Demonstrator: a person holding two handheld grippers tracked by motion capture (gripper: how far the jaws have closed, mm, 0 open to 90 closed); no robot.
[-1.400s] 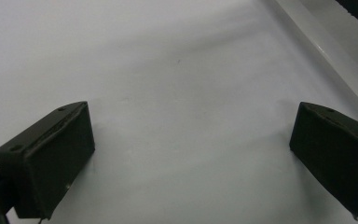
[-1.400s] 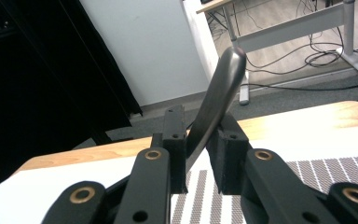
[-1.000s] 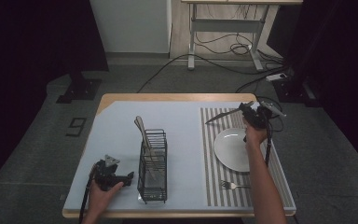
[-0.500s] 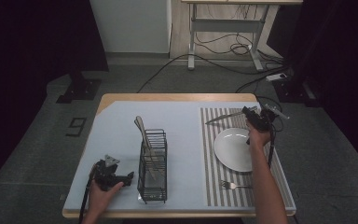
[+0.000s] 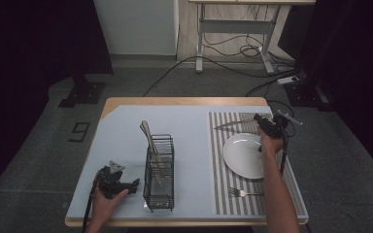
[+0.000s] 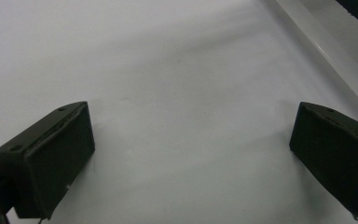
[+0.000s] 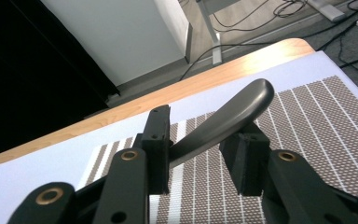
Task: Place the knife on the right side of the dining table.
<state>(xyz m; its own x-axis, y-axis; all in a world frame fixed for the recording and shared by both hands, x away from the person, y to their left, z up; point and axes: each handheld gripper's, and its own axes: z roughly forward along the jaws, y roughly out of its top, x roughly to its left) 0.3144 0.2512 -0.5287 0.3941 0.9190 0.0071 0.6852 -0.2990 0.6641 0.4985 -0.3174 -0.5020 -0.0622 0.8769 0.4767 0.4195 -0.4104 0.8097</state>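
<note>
Right gripper [image 5: 267, 127] is clamped on the knife [image 5: 233, 125], jaws pinching the handle [image 7: 223, 122] w/ the blade sticking out to the left over the striped mat [image 5: 218, 160]. Vs. a sec ago it's come toward the person and lower: it was up by the mat's far right corner, now it hangs just past the far rim of the plate [image 5: 245, 155], knife roughly level and off the table. Reads as a carry in progress, prob. setting the knife down beside the plate; not placed yet. Fork [image 5: 243, 193] already lies on the mat on the near side of the plate.

Left gripper [image 5: 119, 183] hasn't budged: spread wide, nothing between the jaws, resting on the bare sheet [image 6: 168, 70] near the front edge, just left of the wire rack [image 5: 159, 170].

Room: mat strip left of the plate is free, as is the narrow strip on its right, but that one runs close to the table's right edge. Blade tip points at the rack side, well apart from it. Cable of the right gripper trails down over the plate's right rim; watch for snag.
</note>
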